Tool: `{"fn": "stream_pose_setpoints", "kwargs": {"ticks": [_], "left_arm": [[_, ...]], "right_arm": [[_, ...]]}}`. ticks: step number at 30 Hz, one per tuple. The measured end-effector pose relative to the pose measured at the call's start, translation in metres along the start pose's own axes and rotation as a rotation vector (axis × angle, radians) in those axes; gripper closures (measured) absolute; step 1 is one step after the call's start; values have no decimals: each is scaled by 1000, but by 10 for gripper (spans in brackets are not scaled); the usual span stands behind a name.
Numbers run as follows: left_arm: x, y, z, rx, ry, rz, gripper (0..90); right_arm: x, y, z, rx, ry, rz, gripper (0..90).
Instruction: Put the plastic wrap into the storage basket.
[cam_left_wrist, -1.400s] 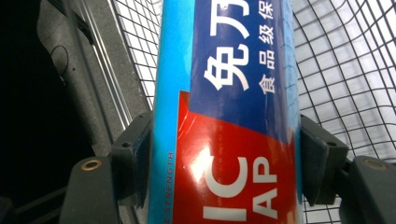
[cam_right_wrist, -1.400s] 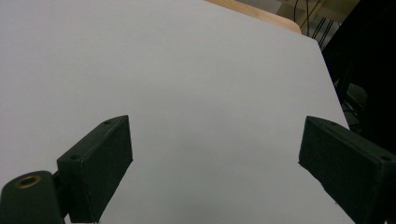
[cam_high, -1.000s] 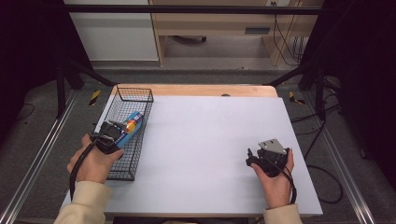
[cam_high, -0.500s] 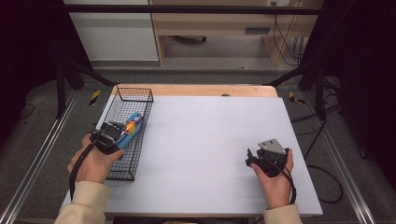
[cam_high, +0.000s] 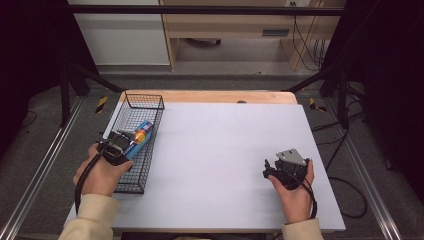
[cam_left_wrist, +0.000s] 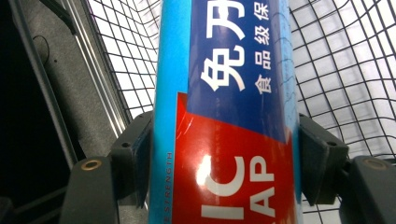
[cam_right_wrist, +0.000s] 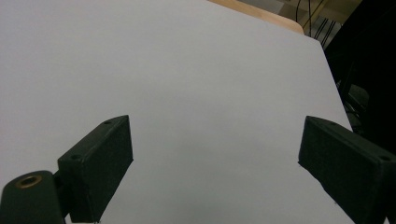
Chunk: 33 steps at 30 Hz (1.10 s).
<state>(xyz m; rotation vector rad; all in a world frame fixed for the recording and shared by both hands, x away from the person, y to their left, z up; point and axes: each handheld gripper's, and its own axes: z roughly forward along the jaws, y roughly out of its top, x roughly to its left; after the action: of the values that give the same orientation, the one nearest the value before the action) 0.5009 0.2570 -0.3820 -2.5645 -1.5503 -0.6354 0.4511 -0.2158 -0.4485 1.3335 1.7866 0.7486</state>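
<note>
The left gripper (cam_high: 131, 142) pinches a blue box (cam_left_wrist: 229, 112) over the wire basket (cam_high: 142, 102). The right gripper (cam_right_wrist: 215, 163) rests on the white table (cam_high: 225, 150), jaws spread wide with nothing between.

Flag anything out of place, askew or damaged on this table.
Nothing stands out. The left gripper squarely clamps a blue cling-wrap box over the wire basket; the box looks intact. The right gripper rests open on the white tabletop.

blue box (cam_left_wrist: 229, 112) cut off top and bottom, its english lettering partly cropped, far end hidden
</note>
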Motion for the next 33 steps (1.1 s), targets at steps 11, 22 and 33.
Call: {"fn": "stream_pose_setpoints", "kwargs": {"ticks": [11,22,33], "left_arm": [[0,-1,1,-6,5,4,317],[-5,-11,-28,-194,65,-8,176],[-30,-10,-77,-495,-32,75,111]], "right_arm": [[0,0,1,3,7,0,101],[-1,-1,1,5,7,0,92],[-4,0,-6,-44,35,21,43]]}}
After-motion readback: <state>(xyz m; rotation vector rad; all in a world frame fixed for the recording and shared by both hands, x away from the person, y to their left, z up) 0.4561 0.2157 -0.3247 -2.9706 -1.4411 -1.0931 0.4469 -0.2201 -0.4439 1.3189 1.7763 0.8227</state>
